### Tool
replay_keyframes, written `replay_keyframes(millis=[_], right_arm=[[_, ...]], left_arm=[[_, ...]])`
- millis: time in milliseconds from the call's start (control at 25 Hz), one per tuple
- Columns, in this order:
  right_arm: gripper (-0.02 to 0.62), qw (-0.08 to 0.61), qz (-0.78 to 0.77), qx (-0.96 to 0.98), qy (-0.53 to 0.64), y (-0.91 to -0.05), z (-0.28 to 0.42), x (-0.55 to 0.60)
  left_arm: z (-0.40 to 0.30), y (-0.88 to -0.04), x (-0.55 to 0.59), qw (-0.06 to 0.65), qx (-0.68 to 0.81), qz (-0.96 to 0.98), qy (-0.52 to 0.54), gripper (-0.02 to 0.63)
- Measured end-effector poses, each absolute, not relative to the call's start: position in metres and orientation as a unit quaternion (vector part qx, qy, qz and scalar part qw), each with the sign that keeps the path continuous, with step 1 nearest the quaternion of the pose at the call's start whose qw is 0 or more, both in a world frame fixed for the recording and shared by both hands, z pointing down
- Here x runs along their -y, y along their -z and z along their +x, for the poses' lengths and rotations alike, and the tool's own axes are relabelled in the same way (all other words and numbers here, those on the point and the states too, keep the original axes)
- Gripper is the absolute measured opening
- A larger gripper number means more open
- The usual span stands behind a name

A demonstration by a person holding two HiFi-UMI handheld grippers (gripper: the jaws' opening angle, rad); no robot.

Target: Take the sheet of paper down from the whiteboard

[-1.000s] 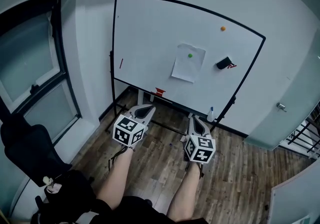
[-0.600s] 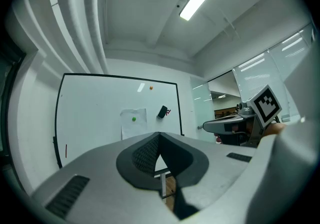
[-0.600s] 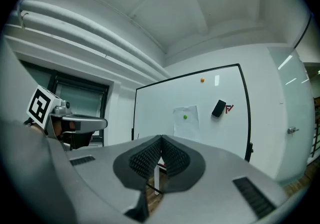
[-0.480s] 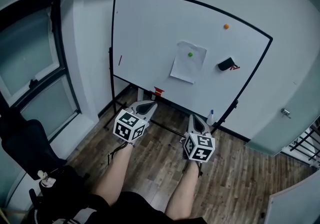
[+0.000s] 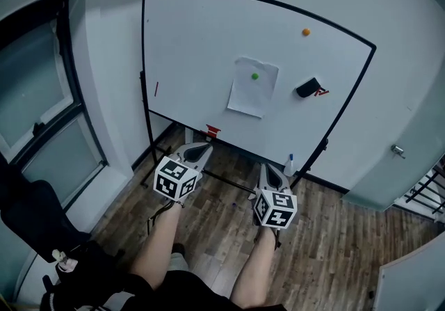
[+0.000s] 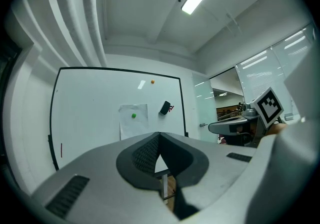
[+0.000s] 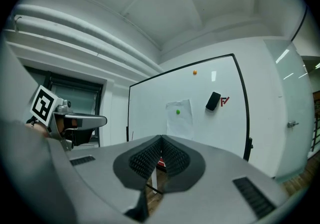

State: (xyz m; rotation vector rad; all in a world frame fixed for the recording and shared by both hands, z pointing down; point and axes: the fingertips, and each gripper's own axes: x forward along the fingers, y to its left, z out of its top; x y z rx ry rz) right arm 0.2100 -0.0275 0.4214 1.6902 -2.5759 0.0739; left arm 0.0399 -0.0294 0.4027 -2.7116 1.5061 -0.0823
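A white sheet of paper (image 5: 252,88) hangs on the whiteboard (image 5: 195,45), pinned near its top by a green magnet (image 5: 255,76). The paper (image 6: 133,122) and the green magnet (image 6: 133,116) also show in the left gripper view, and the paper (image 7: 179,119) shows in the right gripper view. My left gripper (image 5: 202,149) and right gripper (image 5: 268,171) are held level in front of the board's lower edge, well short of the paper. Both are shut with nothing between their jaws.
On the board sit an orange magnet (image 5: 306,32), a black eraser (image 5: 308,87) and a red mark (image 5: 156,89). A red object (image 5: 212,131) and a bottle (image 5: 289,164) rest on the board's tray. A window (image 5: 42,108) is at left, a door (image 5: 400,156) at right.
The view has shifted toward the board; both grippers have moved slightly forward and stay shut. The paper still hangs in place.
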Motion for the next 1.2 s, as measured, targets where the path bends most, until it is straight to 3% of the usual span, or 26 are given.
replay_keyframes(millis=[200, 1200], right_arm=[[0.023, 0.056, 0.56, 0.827, -0.017, -0.432, 0.22, 0.061], [0.023, 0.058, 0.573, 0.817, 0.013, -0.391, 0.174, 0.244]], left_arm=[[0.049, -0.414, 0.078, 0.006, -0.472, -0.881, 0.02, 0.02], [0.013, -0.38, 0.263, 0.025, -0.445, -0.895, 0.017, 0.02]])
